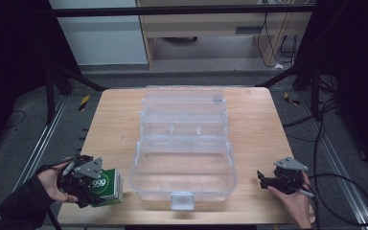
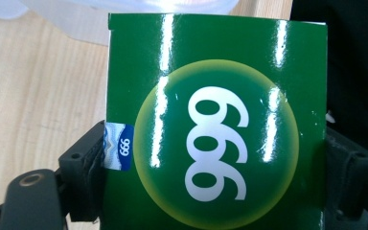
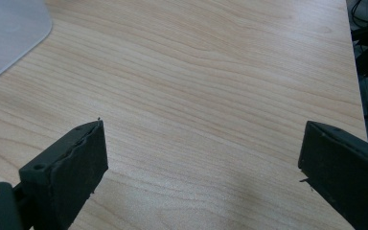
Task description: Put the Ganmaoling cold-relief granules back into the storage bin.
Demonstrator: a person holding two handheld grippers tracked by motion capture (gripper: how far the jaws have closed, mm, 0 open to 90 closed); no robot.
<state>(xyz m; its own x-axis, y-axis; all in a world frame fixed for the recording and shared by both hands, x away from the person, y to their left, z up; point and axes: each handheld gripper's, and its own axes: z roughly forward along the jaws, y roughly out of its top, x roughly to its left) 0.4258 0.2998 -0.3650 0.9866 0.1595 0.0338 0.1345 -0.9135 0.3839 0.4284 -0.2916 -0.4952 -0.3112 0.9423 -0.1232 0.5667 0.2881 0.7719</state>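
A green box [image 1: 106, 187] printed with a white "999" in a yellow-edged circle sits in my left gripper [image 1: 84, 179] at the table's front left corner. In the left gripper view the green box [image 2: 215, 129] is pressed between both black jaws, a small blue label on its left edge. A clear plastic case [image 1: 184, 143] lies open in the middle of the wooden table [image 1: 258, 124], its lid folded back toward the far side. My right gripper [image 1: 268, 180] rests open near the front right, its jaws spread wide over bare wood in the right gripper view, where one pad [image 3: 72, 167] shows.
A corner of the clear case [image 3: 9, 33] shows at the upper left of the right gripper view. Black cables [image 1: 335, 182] trail off the table's right edge. Dark frame rails and floor surround the table.
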